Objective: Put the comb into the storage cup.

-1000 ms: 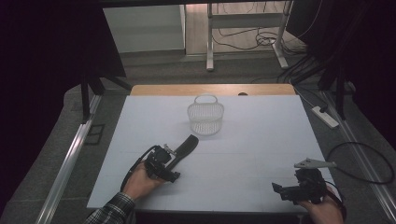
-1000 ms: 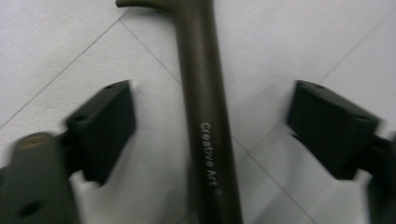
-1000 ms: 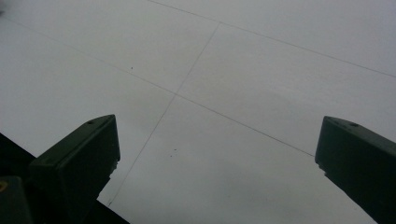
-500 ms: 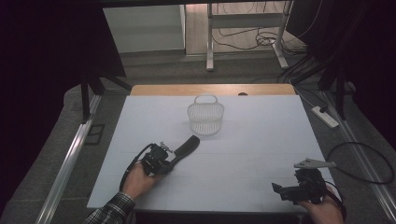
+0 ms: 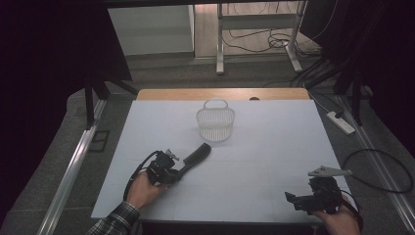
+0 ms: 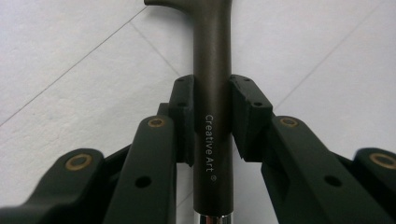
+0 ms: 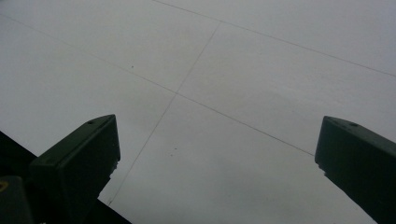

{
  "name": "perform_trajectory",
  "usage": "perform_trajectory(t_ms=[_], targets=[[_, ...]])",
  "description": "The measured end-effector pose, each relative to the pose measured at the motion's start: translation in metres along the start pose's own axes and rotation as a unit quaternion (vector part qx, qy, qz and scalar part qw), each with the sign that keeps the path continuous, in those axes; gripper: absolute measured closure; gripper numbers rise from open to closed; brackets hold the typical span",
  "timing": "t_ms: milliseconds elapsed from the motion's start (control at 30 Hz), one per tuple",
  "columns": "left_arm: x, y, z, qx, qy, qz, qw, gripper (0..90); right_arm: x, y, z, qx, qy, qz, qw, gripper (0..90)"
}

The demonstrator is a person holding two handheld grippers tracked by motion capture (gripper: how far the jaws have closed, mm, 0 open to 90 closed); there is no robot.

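My left gripper is shut on a dark, long-handled tool at the near left of the white table. The tool points up and right toward a white wire basket standing at the middle back. In the left gripper view, both pads of the left gripper press the brown handle, printed "Creative Art", from either side; a metal band shows at its lower end. My right gripper rests open near the front right corner. The right gripper has only bare table between its jaws.
Beyond the far edge of the table, a wooden strip shows. A white power strip and cables lie on the floor at the right. A metal rail runs along the left side.
My left gripper has shifted slightly left and toward the near edge with the tool still in it. The right gripper has stayed put.
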State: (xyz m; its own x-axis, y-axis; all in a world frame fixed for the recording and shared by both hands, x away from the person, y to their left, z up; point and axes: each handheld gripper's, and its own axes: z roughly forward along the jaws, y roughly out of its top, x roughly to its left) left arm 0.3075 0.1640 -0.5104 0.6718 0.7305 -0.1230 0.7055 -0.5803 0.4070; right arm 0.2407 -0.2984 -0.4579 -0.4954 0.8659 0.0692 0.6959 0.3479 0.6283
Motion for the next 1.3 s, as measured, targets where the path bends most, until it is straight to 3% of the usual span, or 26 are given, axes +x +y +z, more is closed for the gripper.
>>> perform_trajectory(t_ms=[133,267,467,567,833,1167,1300], targets=[[-0.002,-0.002,-0.006,-0.017,-0.004,0.005,0.9998,71.7,0.000,0.000,0.000,-0.001,-0.001,0.000,1.0000,0.1],[-0.005,-0.004,-0.012,-0.041,-0.020,0.011,0.9989,71.7,0.000,0.000,0.000,-0.001,0.000,-0.001,1.0000,0.0],[-0.008,-0.005,-0.019,-0.064,-0.021,0.021,0.9975,71.7,0.001,0.000,-0.001,-0.004,0.002,-0.003,1.0000,0.0],[-0.011,-0.006,-0.025,-0.086,-0.021,0.030,0.9956,71.7,0.002,-0.001,-0.002,-0.009,0.003,-0.008,0.9999,0.0],[-0.017,-0.007,-0.035,-0.118,-0.020,0.044,0.9918,71.7,0.002,-0.002,-0.006,-0.029,0.001,-0.008,0.9996,0.0],[-0.020,-0.008,-0.041,-0.142,-0.024,0.052,0.9882,71.6,0.005,-0.002,-0.008,-0.043,0.013,-0.027,0.9986,0.0],[-0.023,-0.008,-0.045,-0.154,-0.026,0.059,0.9859,71.6,0.008,-0.001,-0.010,-0.067,0.022,-0.038,0.9968,0.0]])
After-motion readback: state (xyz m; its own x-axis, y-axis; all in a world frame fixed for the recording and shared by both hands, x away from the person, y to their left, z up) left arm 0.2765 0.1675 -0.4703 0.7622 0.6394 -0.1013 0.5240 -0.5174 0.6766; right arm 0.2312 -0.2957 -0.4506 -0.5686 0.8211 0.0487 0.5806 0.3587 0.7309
